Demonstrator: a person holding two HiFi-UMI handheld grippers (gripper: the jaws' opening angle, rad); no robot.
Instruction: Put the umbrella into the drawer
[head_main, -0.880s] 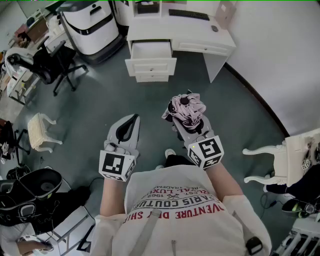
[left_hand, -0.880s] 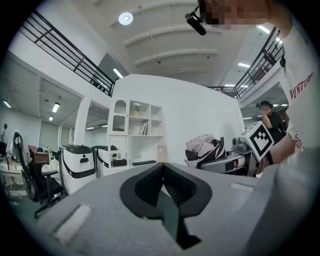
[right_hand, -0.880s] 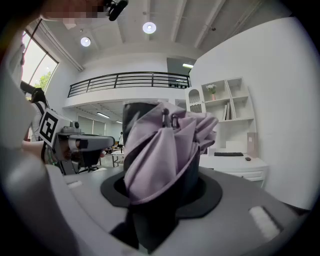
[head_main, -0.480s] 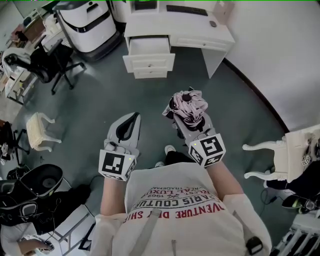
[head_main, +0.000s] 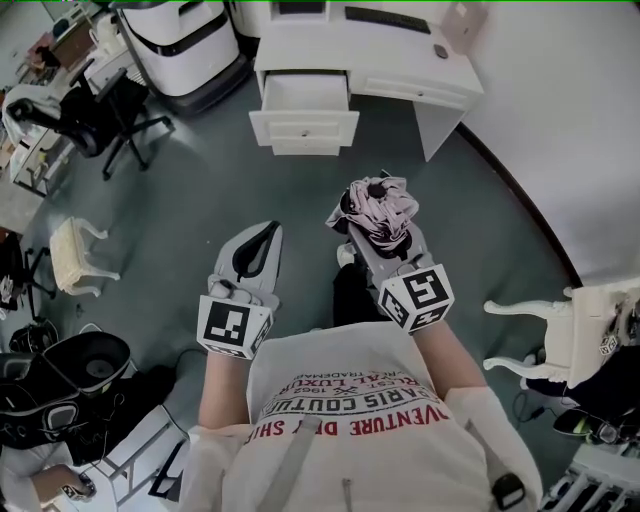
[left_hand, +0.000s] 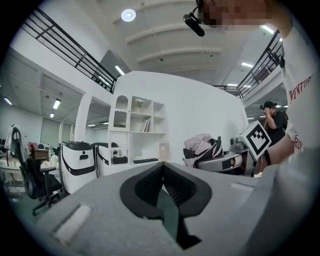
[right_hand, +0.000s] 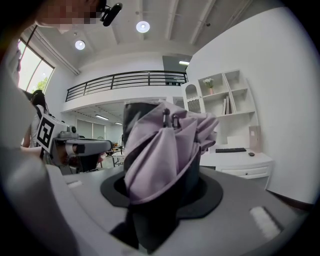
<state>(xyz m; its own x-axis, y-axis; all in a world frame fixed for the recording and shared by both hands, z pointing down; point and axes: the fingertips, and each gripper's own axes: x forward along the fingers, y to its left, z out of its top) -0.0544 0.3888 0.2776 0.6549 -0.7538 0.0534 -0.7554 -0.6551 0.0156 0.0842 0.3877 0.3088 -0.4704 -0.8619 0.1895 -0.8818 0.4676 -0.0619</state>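
A folded pale-pink and black umbrella (head_main: 377, 208) stands upright between the jaws of my right gripper (head_main: 380, 222), which is shut on it. In the right gripper view the umbrella (right_hand: 162, 150) fills the middle, bunched fabric rising above the jaws. My left gripper (head_main: 256, 247) is held beside it to the left, shut with nothing in it; its jaws meet in the left gripper view (left_hand: 162, 182). The white desk (head_main: 400, 60) stands ahead, its top drawer (head_main: 303, 105) pulled open on the left side. Both grippers are well short of the drawer, over the floor.
A black office chair (head_main: 95, 115) and a white machine (head_main: 185, 40) stand at the upper left. A small white stool (head_main: 78, 255) is at the left, a white chair (head_main: 560, 320) at the right. A white wall curves along the right. Grey-green floor lies between me and the desk.
The view has shifted a little toward the desk and the person's legs have moved under the grippers. Both grippers keep their hold and spacing; the umbrella stays in the right one.
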